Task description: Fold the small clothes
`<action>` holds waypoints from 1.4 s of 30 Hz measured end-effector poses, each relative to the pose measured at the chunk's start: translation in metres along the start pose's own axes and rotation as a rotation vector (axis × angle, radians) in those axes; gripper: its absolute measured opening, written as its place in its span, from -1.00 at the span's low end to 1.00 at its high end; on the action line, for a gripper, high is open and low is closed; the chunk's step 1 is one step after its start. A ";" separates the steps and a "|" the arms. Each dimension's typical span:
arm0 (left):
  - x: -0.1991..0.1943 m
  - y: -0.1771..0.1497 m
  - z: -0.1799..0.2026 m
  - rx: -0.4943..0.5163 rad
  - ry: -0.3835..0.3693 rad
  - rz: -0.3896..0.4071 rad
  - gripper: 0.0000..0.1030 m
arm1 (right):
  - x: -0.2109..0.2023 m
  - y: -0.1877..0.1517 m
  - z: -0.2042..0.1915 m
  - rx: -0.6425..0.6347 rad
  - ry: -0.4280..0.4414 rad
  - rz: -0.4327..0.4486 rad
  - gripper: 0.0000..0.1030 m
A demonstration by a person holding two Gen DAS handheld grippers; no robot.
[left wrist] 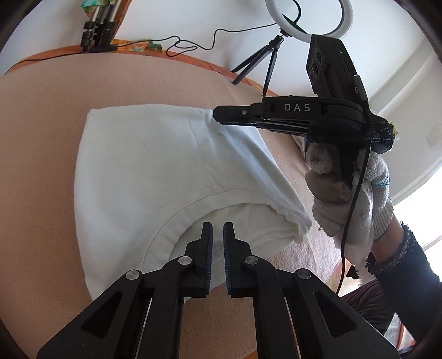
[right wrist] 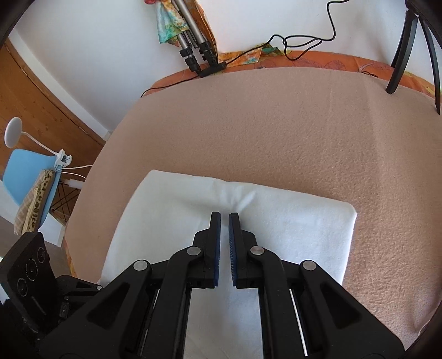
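Item: white shirt (left wrist: 165, 171), folded into a thick rectangular pad, lying flat on a peach blanket (left wrist: 41, 138) over the table; neckline seam and stacked layer edges face the left gripper (left wrist: 218, 225). Left gripper: jaws drawn nearly together, nothing between them, poised above the collar end of the shirt. Right gripper (right wrist: 224, 215): jaws likewise almost closed and empty, over the middle of the shirt; in the left view it lies sideways by the shirt's far right corner, held by a hand (left wrist: 350, 193) in a white knit glove. Surroundings: ring light (left wrist: 309, 19) on a small tripod (left wrist: 265, 63), black cable (left wrist: 193, 44), folded tripod legs (right wrist: 193, 47) against the wall, blue chair (right wrist: 27, 171) off the table's left edge.
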State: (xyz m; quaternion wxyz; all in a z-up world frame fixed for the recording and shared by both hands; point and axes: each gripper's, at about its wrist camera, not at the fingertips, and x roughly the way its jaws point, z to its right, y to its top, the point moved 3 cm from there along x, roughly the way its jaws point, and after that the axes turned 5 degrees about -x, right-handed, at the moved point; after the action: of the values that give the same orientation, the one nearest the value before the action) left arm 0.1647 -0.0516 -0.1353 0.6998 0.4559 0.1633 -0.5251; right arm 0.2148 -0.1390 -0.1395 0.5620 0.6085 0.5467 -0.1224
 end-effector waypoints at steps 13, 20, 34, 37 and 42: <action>-0.015 -0.020 -0.019 0.000 0.066 0.004 -0.88 | -0.020 -0.036 0.059 0.106 -0.082 -0.063 -0.87; -0.044 -0.031 -0.023 -0.048 0.062 0.053 -0.55 | -0.041 -0.029 0.091 0.180 -0.120 0.006 -0.75; -0.063 -0.045 -0.088 -0.492 -0.076 0.065 0.01 | -0.024 -0.021 0.097 0.265 0.066 0.036 0.02; -0.059 -0.044 -0.086 -0.533 -0.116 0.046 0.01 | -0.020 -0.024 0.101 0.282 0.094 0.046 0.02; -0.046 -0.042 -0.079 -0.529 -0.136 0.013 0.01 | -0.013 -0.023 0.103 0.307 0.177 0.069 0.02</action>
State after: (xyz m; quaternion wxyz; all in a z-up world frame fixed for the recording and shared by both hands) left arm 0.1295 0.0379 -0.1639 0.8072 0.2222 0.2445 -0.4892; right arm 0.2392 -0.2353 -0.1766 0.4162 0.7138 0.5478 -0.1311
